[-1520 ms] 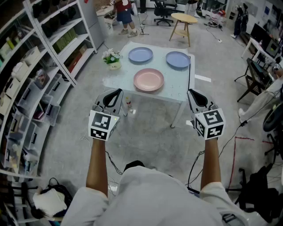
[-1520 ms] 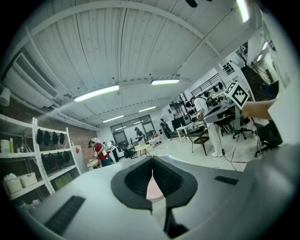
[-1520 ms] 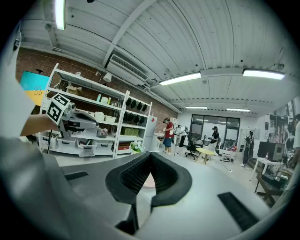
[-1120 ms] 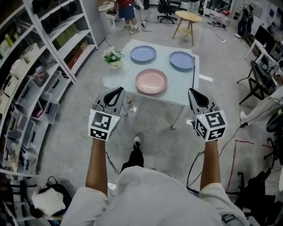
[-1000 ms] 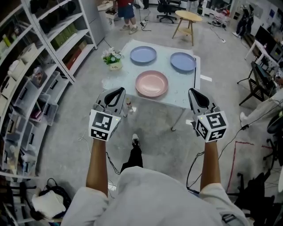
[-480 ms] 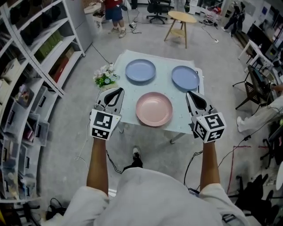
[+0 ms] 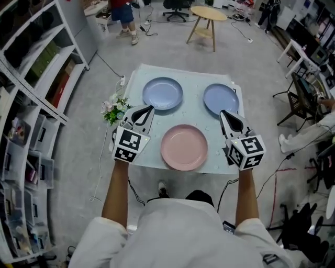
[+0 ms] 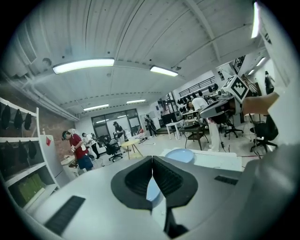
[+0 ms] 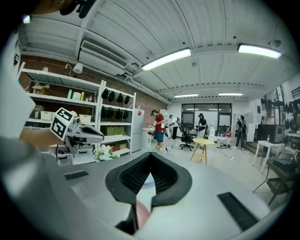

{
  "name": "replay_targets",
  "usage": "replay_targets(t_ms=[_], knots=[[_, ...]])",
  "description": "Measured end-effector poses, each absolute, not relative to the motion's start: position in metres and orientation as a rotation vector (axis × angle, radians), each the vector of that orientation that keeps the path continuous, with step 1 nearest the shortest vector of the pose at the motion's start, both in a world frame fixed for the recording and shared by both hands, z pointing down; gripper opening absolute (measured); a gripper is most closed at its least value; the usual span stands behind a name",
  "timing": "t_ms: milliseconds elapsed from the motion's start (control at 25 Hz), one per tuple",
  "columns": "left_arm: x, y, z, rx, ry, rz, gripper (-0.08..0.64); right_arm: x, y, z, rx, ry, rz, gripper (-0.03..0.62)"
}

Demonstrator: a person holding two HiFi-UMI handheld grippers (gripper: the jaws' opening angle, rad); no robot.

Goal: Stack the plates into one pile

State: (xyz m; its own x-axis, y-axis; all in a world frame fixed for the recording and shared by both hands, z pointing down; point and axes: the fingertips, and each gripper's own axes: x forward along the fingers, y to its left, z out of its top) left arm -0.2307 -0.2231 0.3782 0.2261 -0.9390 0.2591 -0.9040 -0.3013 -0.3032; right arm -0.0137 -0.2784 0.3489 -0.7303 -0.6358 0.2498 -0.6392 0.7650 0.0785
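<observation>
The stacking is not yet begun: three plates are lying apart on the pale square table (image 7: 194, 113), the round pink plate (image 7: 183, 147) nearest, one round blue plate (image 7: 163, 93) at far left and another blue plate (image 7: 221, 99) at far right. The left gripper (image 7: 148, 109) and right gripper (image 7: 224, 113) are hovering either side of the pink plate, each with its jaws pressed together on nothing. The next move is probably calling for one pair to part and catch a plate's thin rim (a shallow, slippery edge). A small pot of flowers (image 7: 114, 107) is sitting at the table's left edge. White shelving (image 7: 31, 78) is lining the left wall of the workshop, and a round wooden side table (image 7: 208, 13) is standing beyond.
</observation>
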Motion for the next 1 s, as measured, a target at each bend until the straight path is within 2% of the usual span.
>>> replay_targets(t_ms=[560,680,800,1000], knots=[[-0.185,-0.409,0.487,-2.646,1.708,-0.838,0.029,0.032,-0.425,0.431,1.028,-2.584,0.197,0.012],[-0.179,-0.444,0.525,-2.655,1.689,-0.957,0.078,0.033,-0.44,0.449,0.98,-2.598,0.234,0.012],[-0.174,-0.472,0.569,-2.683,1.685,-1.06,0.086,0.036,-0.452,0.47,0.937,-2.577,0.251,0.011],[-0.167,-0.501,0.643,-2.735,1.673,-1.282,0.144,0.053,-0.466,0.497,0.92,-2.525,0.3,0.011]])
